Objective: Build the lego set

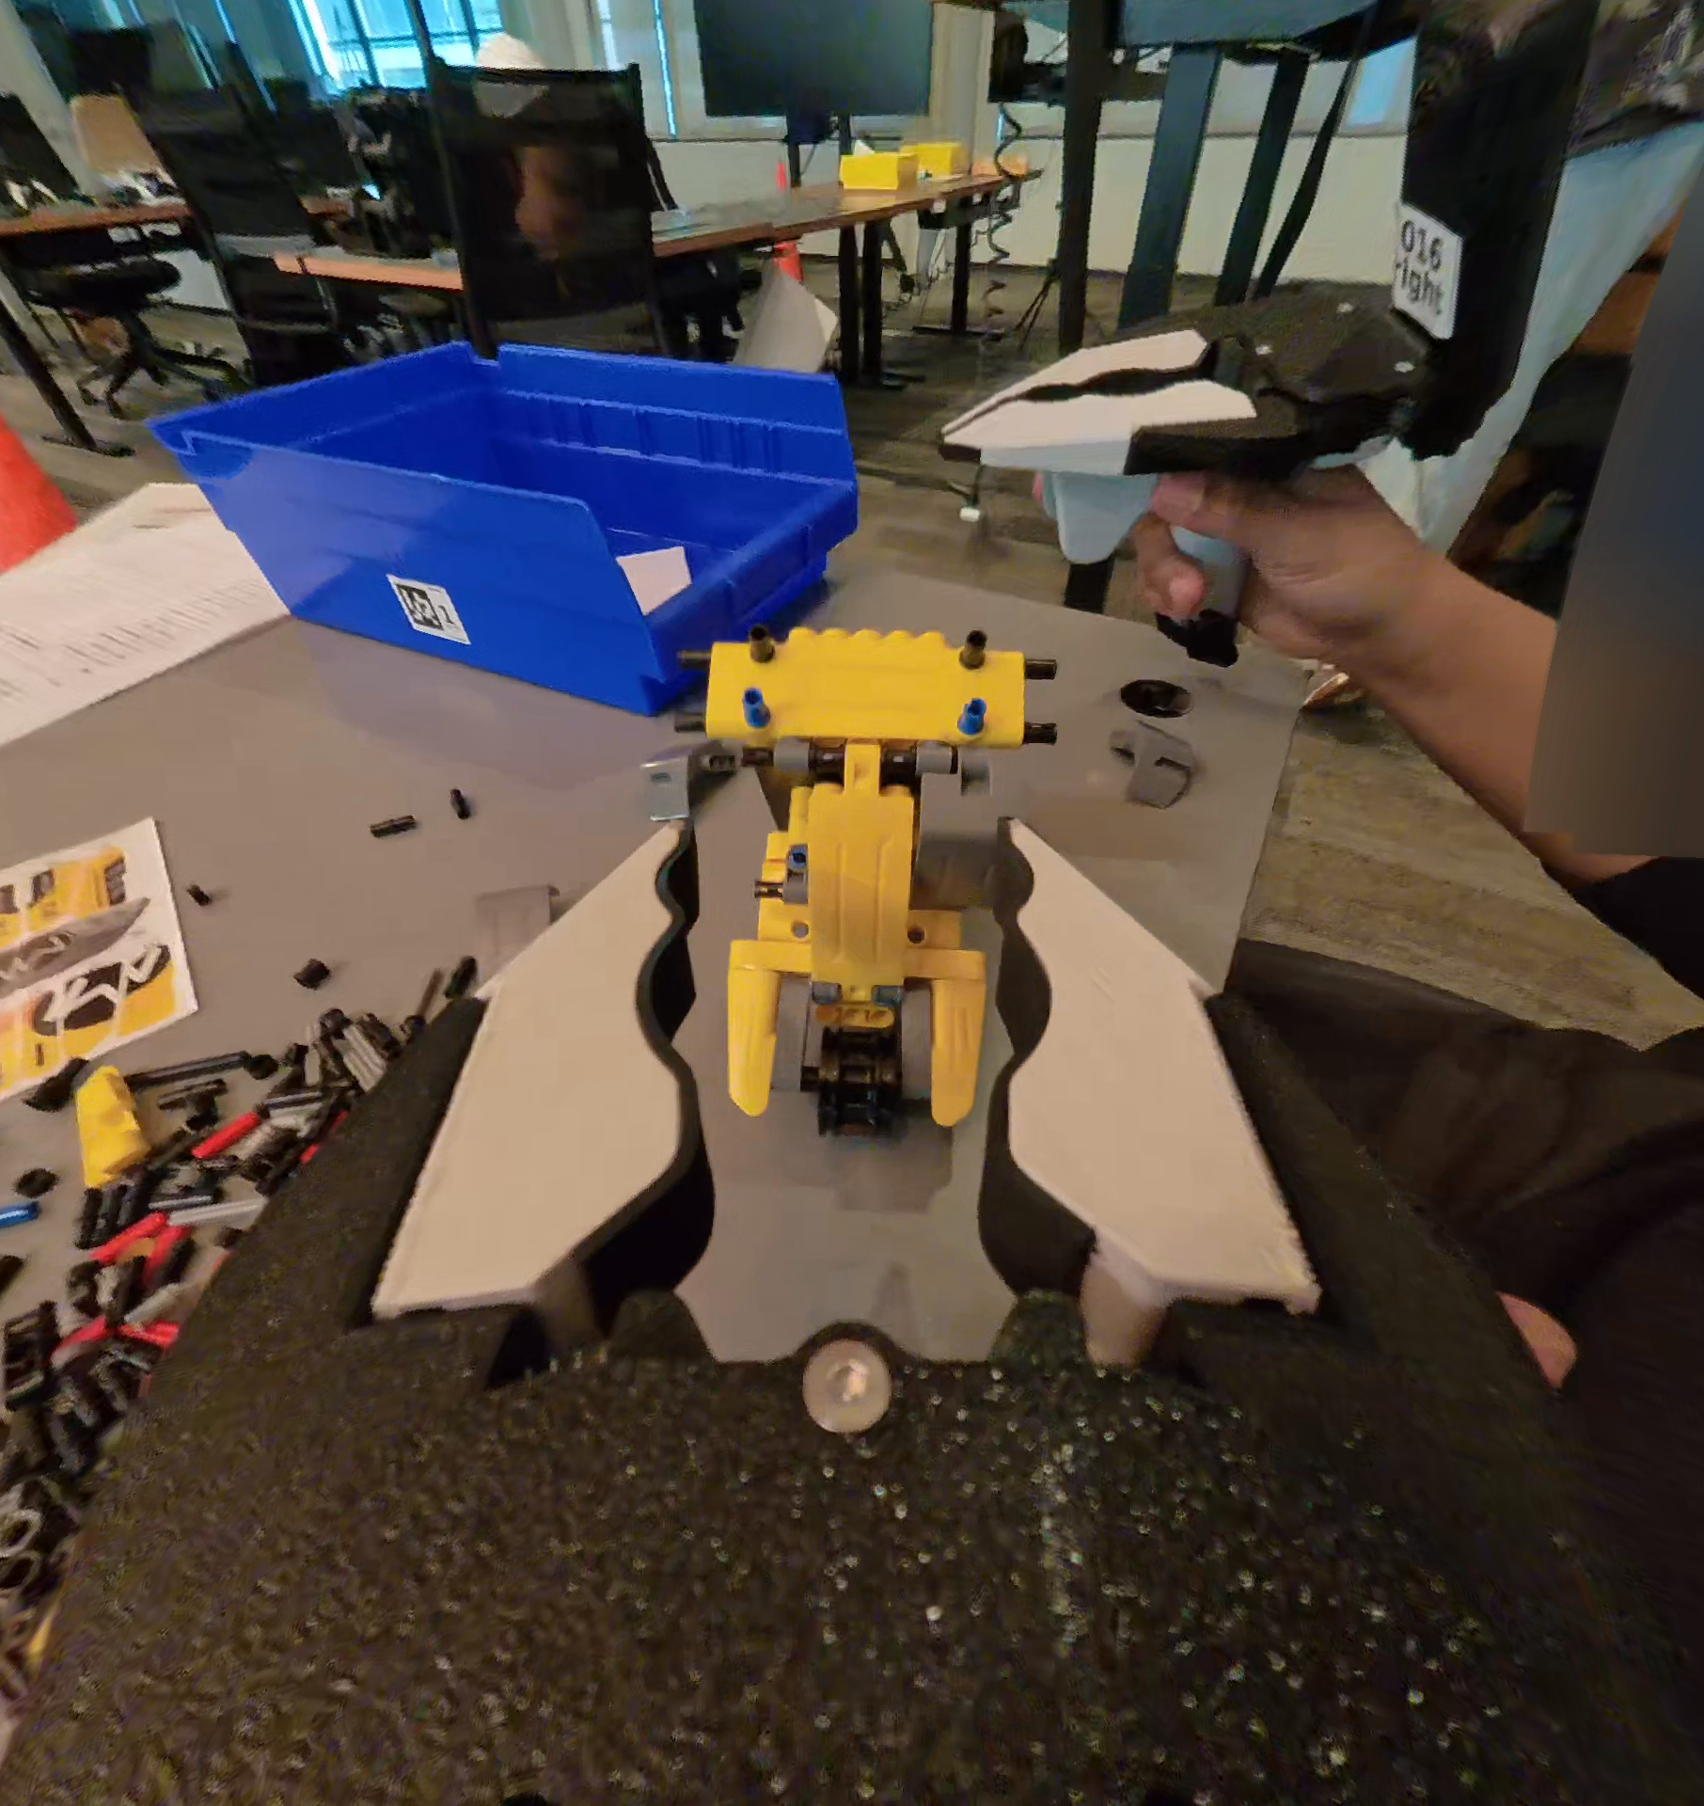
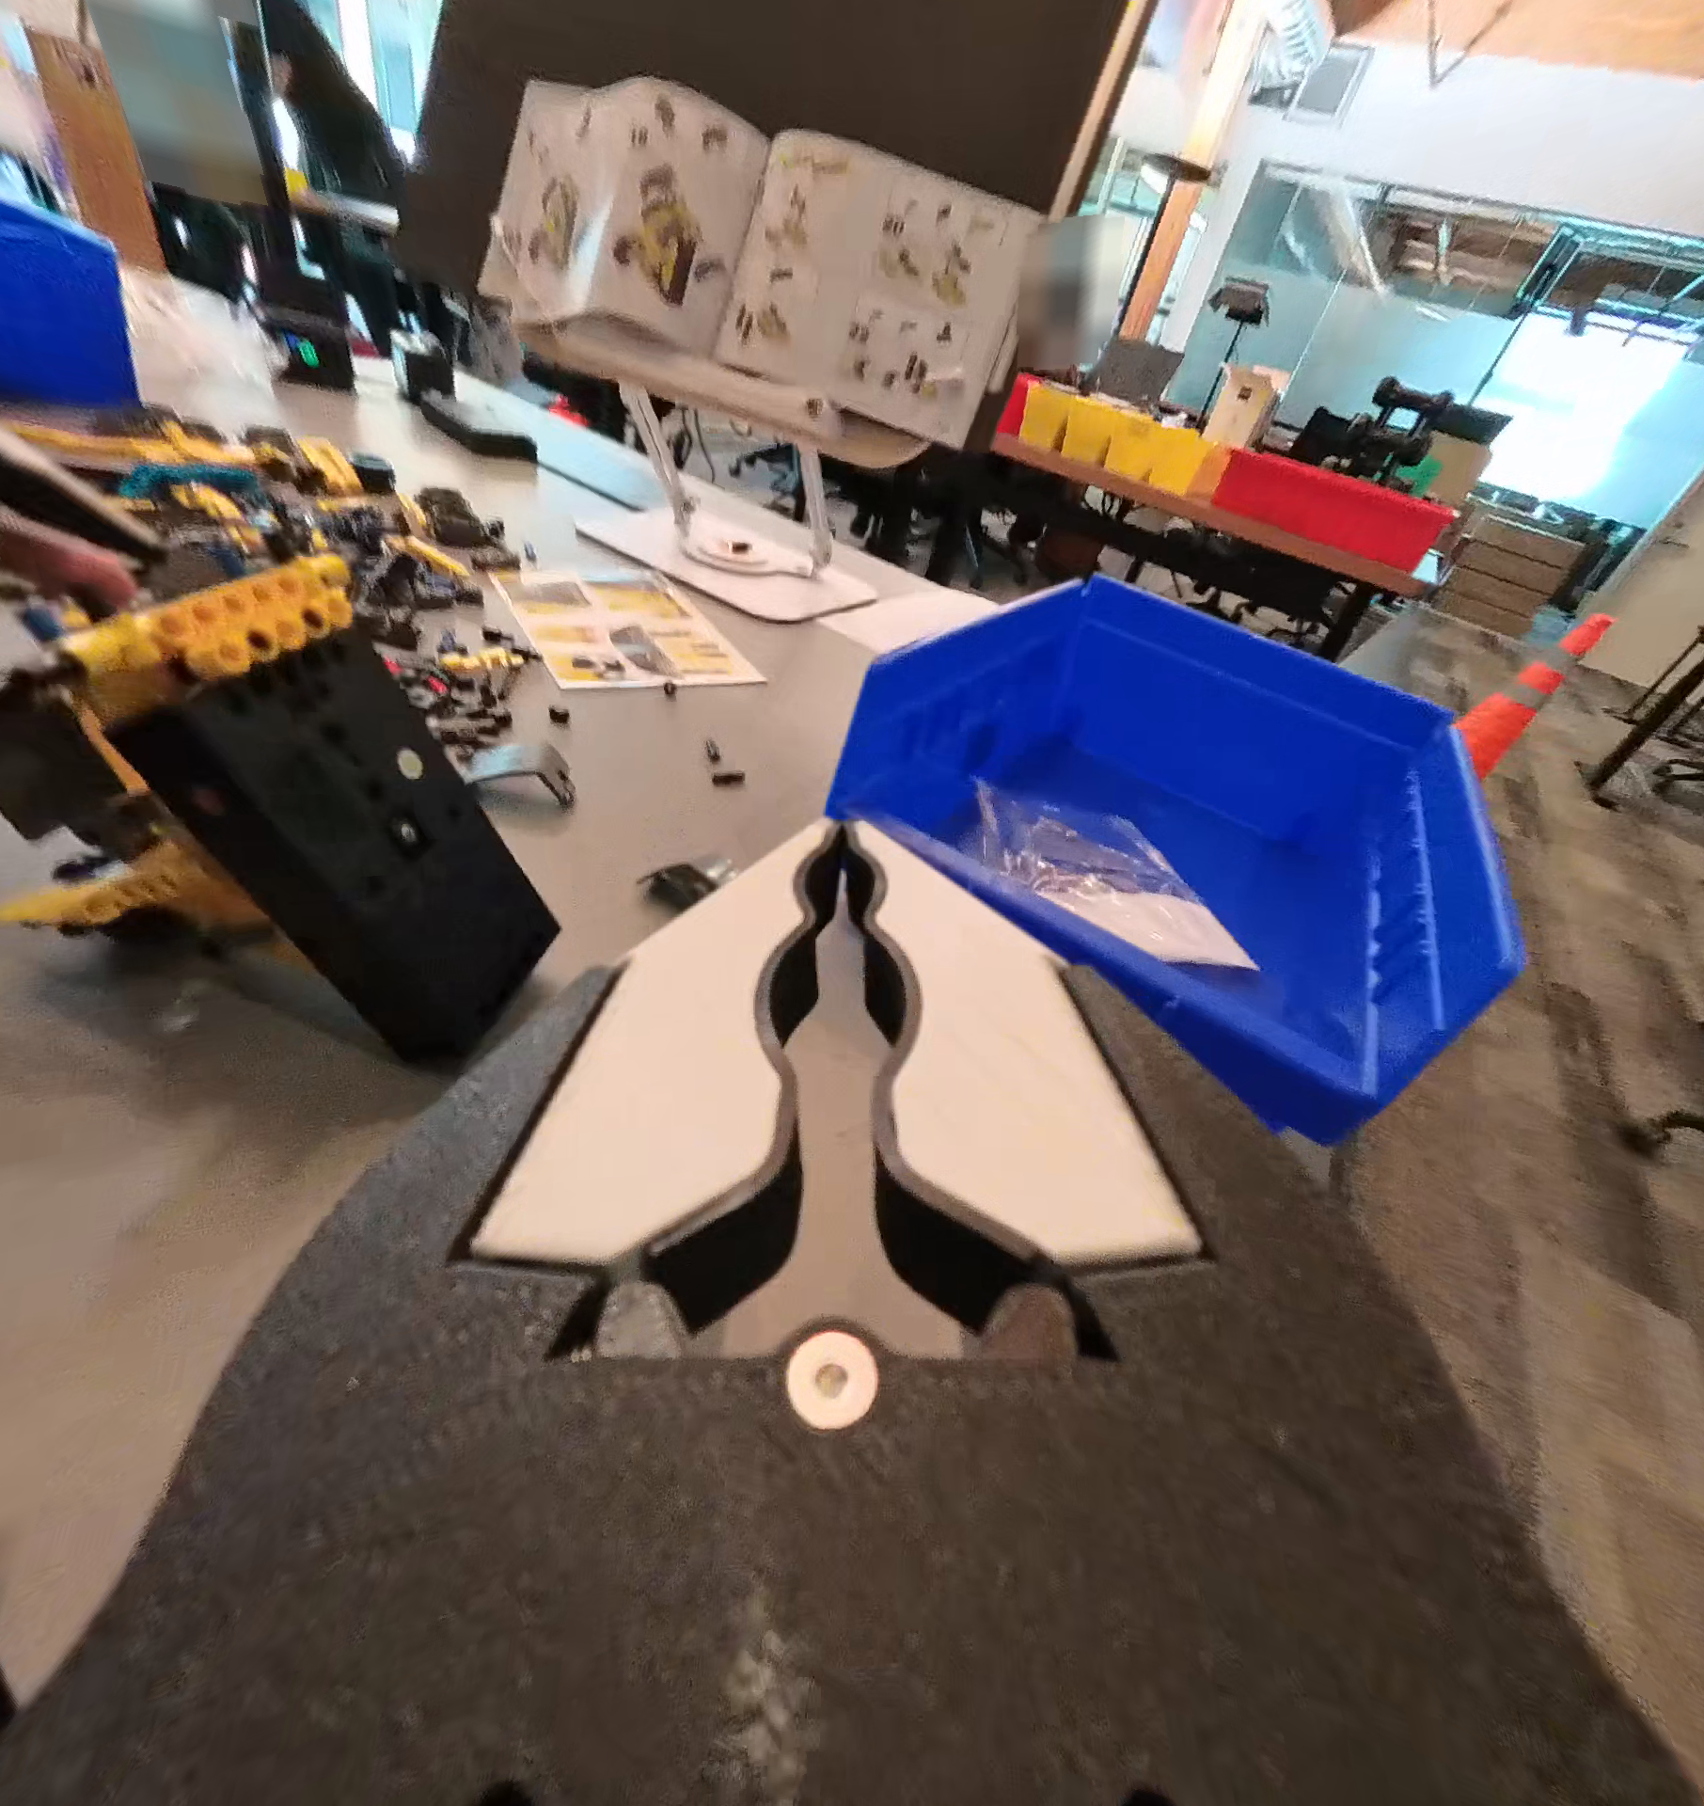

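A yellow brick model (image 1: pixel 853 880) with black pins and blue pegs stands on the grey table (image 1: pixel 291 743). My left gripper (image 1: pixel 846 831) is open, with one finger on each side of the model and a gap on both sides. My right gripper (image 1: pixel 956 440) is held by a hand up and to the right, above the table's far edge. In the right wrist view, the right gripper (image 2: pixel 840 831) is shut and empty, and points at the near corner of a blue bin (image 2: pixel 1219 880). The model (image 2: pixel 223 625) and the left gripper's black body (image 2: pixel 340 831) show at the left there.
The blue bin (image 1: pixel 496 489) holds a clear plastic bag (image 2: pixel 1102 880). A pile of loose black, red and yellow parts (image 1: pixel 145 1173) and an instruction sheet (image 1: pixel 57 938) lie at the left. A grey part (image 1: pixel 1156 772) lies at the right. An open manual (image 2: pixel 750 244) sits on a stand. My right fingertips sit around 20 cm from my left ones.
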Demonstrator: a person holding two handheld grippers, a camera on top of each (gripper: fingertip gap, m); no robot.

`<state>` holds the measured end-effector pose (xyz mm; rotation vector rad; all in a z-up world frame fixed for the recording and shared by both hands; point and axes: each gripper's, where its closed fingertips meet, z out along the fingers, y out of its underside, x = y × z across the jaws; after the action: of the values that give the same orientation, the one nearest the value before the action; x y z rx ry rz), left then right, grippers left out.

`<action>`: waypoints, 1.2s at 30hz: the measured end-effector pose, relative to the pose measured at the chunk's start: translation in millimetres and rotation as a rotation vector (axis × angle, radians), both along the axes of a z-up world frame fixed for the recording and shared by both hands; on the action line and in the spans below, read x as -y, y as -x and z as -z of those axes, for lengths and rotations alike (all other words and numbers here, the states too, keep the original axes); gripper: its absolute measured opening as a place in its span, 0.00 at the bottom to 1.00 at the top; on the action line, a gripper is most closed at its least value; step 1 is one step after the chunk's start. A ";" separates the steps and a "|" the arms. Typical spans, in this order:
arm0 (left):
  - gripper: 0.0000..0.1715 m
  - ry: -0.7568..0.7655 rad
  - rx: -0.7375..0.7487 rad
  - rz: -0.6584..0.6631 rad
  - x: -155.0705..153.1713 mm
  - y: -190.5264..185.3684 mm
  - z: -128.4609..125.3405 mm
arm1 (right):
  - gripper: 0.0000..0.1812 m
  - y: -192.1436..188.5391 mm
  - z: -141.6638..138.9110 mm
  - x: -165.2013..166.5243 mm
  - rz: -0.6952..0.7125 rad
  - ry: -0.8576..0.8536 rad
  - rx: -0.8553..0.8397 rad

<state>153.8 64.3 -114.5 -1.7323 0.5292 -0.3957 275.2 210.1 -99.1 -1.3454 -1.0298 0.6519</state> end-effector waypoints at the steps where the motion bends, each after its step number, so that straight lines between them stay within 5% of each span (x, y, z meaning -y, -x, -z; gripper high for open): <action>1: 0.35 -0.006 -0.022 -0.016 -3.2 0.0 0.0 | 0.00 1.2 4.0 0.1 0.002 -0.009 0.022; 6: 0.39 -0.050 -0.096 -0.072 -15.7 -15.0 4.0 | 0.00 -2.7 21.0 -0.7 -0.011 -0.038 0.064; 16: 0.39 0.009 0.016 0.027 -18.1 -33.1 2.5 | 0.00 -10.0 17.2 -3.1 -0.026 -0.006 0.016; 24: 0.41 -0.004 -0.016 -0.131 -22.5 -30.3 2.6 | 0.00 -10.5 15.5 -2.8 -0.037 0.002 -0.009; 36: 0.41 0.102 0.050 -0.199 -32.6 -26.9 1.1 | 0.00 -10.9 17.3 -4.3 -0.038 0.004 -0.005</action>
<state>180.7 97.0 -115.5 -1.8493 0.3011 -0.3280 286.2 214.5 -116.4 -1.3301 -1.0528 0.6852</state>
